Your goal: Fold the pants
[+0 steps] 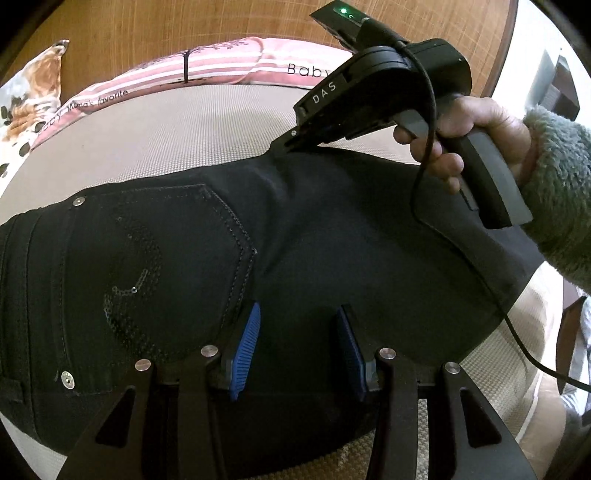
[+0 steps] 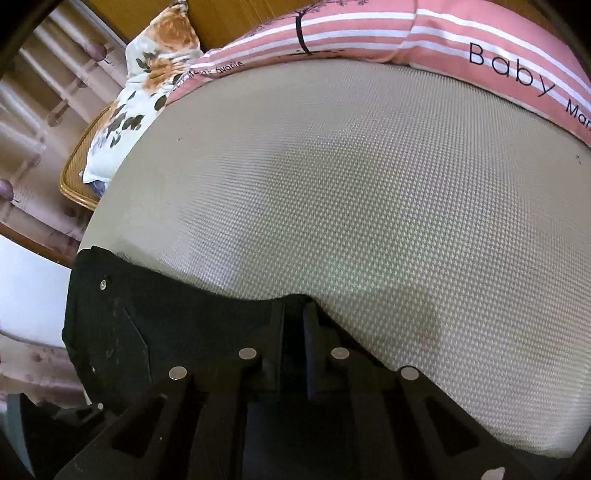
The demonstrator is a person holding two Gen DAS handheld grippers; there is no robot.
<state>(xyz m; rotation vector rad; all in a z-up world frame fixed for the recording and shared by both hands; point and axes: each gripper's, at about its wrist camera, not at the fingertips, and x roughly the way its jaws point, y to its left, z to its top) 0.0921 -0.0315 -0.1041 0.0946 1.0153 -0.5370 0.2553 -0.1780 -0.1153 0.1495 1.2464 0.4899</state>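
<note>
My black pants [image 1: 295, 236] lie flat across the beige mattress [image 2: 369, 184], waistband toward the left in my left view, back pocket [image 1: 155, 258] facing up. My left gripper [image 1: 299, 347] hangs over the near edge of the pants, just right of the pocket; its blue pads [image 1: 247, 347] stand partly apart with cloth below them, and I cannot tell whether they touch it. My right gripper [image 1: 286, 142] has its fingers pinched narrow on the far edge of the pants, where the fabric rises in a small peak. My right hand [image 1: 461, 136], in a grey fleece sleeve [image 1: 561, 192], squeezes its handle. Beyond that edge the mattress lies bare up to the pink striped pillow [image 2: 443, 40] and a floral pillow [image 2: 147, 74] by the wooden headboard [image 1: 184, 26].
</note>
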